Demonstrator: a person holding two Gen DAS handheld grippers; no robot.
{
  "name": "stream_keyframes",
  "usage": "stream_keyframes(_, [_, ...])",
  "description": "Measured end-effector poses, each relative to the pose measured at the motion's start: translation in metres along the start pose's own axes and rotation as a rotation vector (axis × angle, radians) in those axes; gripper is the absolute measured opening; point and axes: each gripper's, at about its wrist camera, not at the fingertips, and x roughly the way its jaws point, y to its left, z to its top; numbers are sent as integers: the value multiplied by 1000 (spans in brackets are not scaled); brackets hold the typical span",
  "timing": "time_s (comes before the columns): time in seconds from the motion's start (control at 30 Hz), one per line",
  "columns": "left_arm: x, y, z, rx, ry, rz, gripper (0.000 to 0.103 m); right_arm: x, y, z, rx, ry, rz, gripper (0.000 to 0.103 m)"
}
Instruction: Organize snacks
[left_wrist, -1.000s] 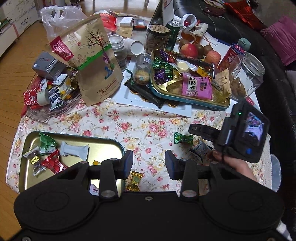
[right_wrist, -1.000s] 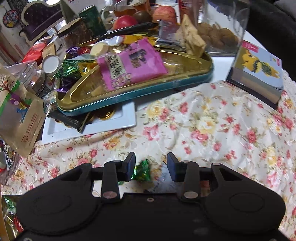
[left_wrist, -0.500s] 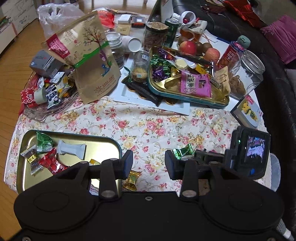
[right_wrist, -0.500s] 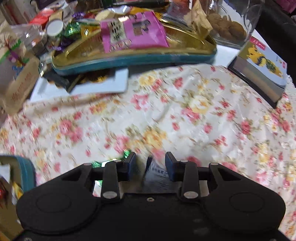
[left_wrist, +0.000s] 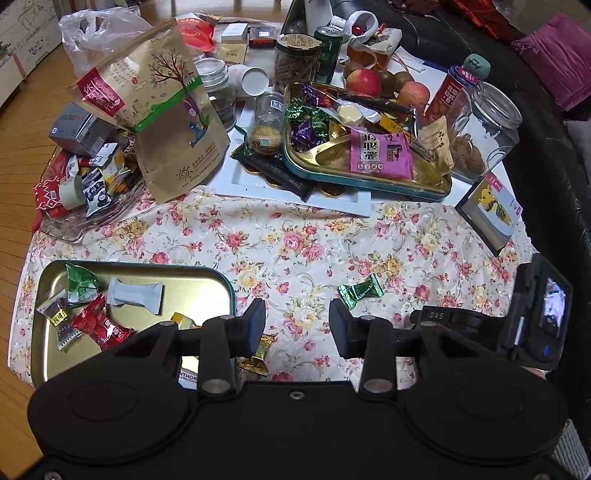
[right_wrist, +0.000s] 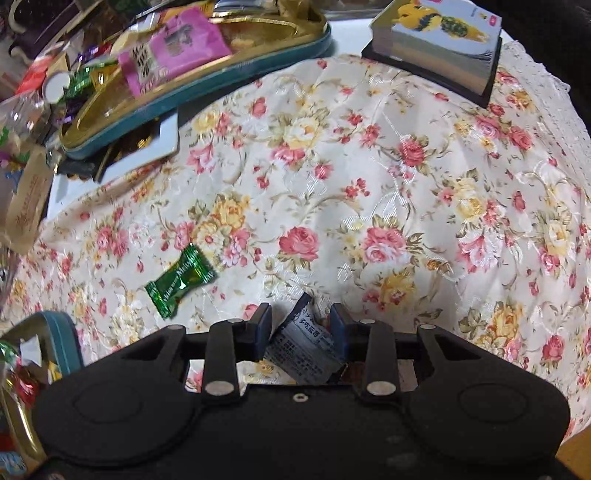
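Floral cloth (right_wrist: 369, 177) covers the bench and fills most of the right wrist view; the cluttered gold tray (right_wrist: 207, 85) with the teal rim occupies the upper left of that frame, and a card box (right_wrist: 436, 40) sits at the upper right. Compared with the view half a second ago, the right tool (right_wrist: 301, 328) has drawn back and up from the cloth: the frame now shows far more open cloth, and the green candy (right_wrist: 181, 280), formerly half hidden at the left finger, lies fully exposed at centre left, apart from the tool. A dark blue-grey wrapped snack (right_wrist: 304, 347) stands tilted between the two fingers at bottom centre; both pads appear to touch it, so the right tool is judged to be grasping this snack, lifted clear of the cloth. In the left wrist view the near gold tray (left_wrist: 221, 280) at lower left holds several wrapped sweets, and the left tool (left_wrist: 297, 325) hangs released above the cloth with nothing between its fingers; a gold-wrapped candy (left_wrist: 258, 354) lies on the cloth below its left finger. Assessment: one pick is complete; the held snack next requires transfer to the near tray at the lower left, with the green candy remaining for a later pick.
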Motion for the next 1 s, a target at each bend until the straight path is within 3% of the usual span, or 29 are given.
stream_keyframes(0.13, [-4,10,1,-22,-7,1,48,-29,13,-7,-41,-62,46,39])
stream_keyframes(0.23, [-6,19,3,-50,-11,-3,48,-47,40,-24,-154,-109,120,39])
stream_keyframes(0.43, [-6,35,6,-103,-13,9,48,-36,119,-60,-345,-69,289,38])
stream_keyframes(0.63, [-11,42,7,-122,-16,-21,48,-5,177,-86,-389,-28,286,36])
stream_keyframes(1.0, [-15,42,6,-119,-26,-25,48,22,172,-91,-318,-2,237,36])
